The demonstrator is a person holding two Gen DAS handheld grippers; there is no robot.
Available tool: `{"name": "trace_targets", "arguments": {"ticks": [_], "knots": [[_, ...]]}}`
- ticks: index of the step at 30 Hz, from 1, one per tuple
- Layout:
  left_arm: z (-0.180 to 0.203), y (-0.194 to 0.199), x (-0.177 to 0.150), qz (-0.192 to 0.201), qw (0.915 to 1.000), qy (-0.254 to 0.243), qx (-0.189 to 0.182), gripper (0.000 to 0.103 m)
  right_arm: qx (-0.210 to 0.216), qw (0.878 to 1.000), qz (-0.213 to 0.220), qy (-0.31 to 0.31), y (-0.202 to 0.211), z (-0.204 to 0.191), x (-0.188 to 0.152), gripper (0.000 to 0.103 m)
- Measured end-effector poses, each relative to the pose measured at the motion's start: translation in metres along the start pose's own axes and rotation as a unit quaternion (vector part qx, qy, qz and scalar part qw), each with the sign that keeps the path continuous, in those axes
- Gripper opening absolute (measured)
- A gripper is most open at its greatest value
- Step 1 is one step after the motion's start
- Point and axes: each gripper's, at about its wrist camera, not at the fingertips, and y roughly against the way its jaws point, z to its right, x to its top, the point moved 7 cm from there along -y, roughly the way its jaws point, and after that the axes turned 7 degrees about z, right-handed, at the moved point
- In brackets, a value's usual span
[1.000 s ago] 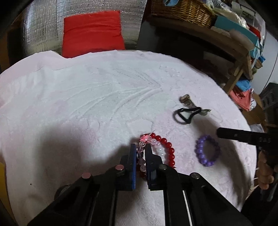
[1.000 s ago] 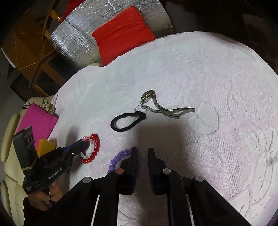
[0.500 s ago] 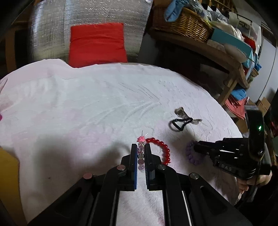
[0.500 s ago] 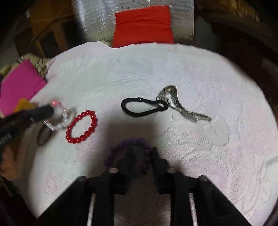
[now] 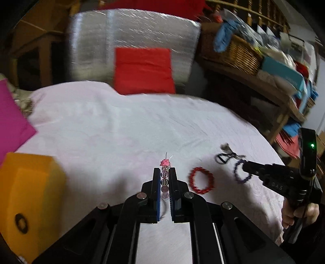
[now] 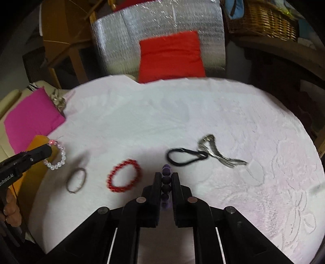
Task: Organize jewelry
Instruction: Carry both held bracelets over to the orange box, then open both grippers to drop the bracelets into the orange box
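My left gripper (image 5: 164, 172) is shut on a pink and clear bead bracelet (image 5: 165, 178) and holds it above the white cloth; the bracelet hangs from it in the right wrist view (image 6: 57, 156). My right gripper (image 6: 166, 176) is shut on a purple bead bracelet (image 6: 166, 182), lifted off the cloth; it also shows in the left wrist view (image 5: 241, 170). A red bead bracelet (image 6: 124, 178) lies on the cloth between the grippers. A black hair tie (image 6: 185, 157) and a silver watch (image 6: 217, 152) lie to the right.
A thin brown ring-shaped band (image 6: 76, 180) lies left of the red bracelet. An orange box (image 5: 28, 199) stands at the table's left edge, with a magenta cushion (image 6: 30, 117) behind it. A red cushion (image 6: 171, 54) and wicker basket (image 6: 262, 18) are beyond the table (image 6: 223, 113).
Both grippers have risen and drawn back. The left lifted the pink bracelet off the red one and moved left. The right closed on the purple bracelet and picked it up.
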Motion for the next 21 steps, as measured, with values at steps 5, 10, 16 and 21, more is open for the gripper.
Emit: {"name": "trace_targets", "arguments": {"ticks": [5, 10, 16, 21], "knots": [[-0.032, 0.042, -0.005, 0.017, 0.9988, 0.03, 0.034, 0.007, 0.032, 0.999, 0.017, 0.008, 0.008, -0.037, 0.008, 0.01], [-0.069, 0.084, -0.008, 0.032, 0.9949, 0.056, 0.077, 0.007, 0.076, 0.997, 0.023, 0.016, 0.012, -0.092, 0.01, 0.01], [-0.122, 0.121, -0.021, 0.036, 0.9864, 0.095, 0.13, 0.007, 0.136, 0.99, 0.025, 0.024, 0.006, -0.162, 0.014, 0.01], [-0.17, 0.146, -0.043, 0.032, 0.9754, 0.136, 0.171, 0.007, 0.195, 0.98, 0.006, 0.035, -0.003, -0.232, 0.009, 0.01]]}}
